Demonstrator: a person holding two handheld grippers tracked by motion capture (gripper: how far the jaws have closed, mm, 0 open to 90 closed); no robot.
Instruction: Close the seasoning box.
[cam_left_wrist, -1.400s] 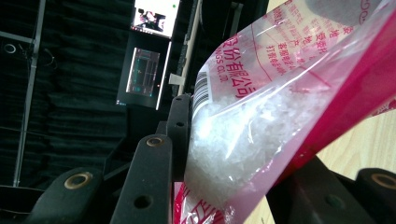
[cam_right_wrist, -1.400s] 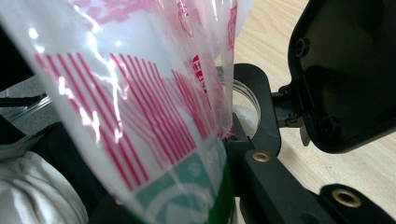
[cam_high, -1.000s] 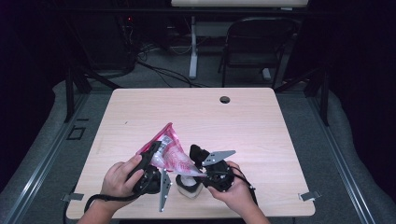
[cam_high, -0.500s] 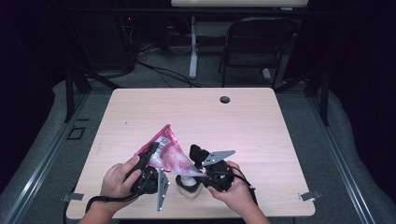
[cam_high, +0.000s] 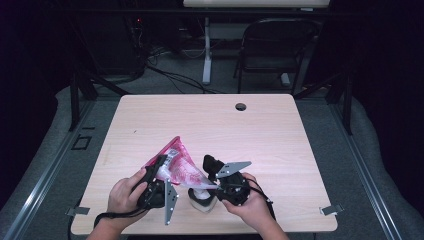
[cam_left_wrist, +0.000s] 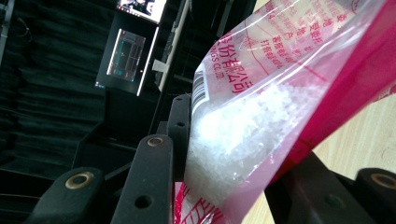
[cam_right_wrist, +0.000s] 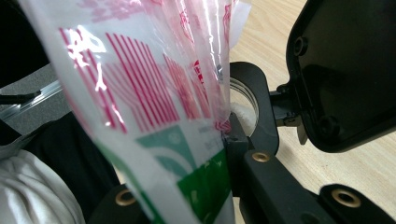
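Note:
A pink and clear plastic bag (cam_high: 176, 162) of white crystals (cam_left_wrist: 243, 130) hangs tilted above the front of the table (cam_high: 210, 125). At its upper left end, my left gripper (cam_high: 158, 169) (cam_left_wrist: 243, 154) is shut on it. My right gripper (cam_high: 202, 184) (cam_right_wrist: 201, 154) is shut on its lower right end, where red stripes and a green patch (cam_right_wrist: 205, 186) are printed. Under that end stands a small white jar (cam_high: 202, 200) with its mouth (cam_right_wrist: 247, 107) uncovered. A black lid-like flap (cam_right_wrist: 345, 70) stands up beside the jar.
A round cable hole (cam_high: 241, 106) is at the back of the table. A folding chair (cam_high: 275, 50) and cables on the floor lie beyond the far edge. Both hands rest close to the front edge.
The bag and my left gripper have shifted slightly left and down. The right gripper and the jar stay where they were.

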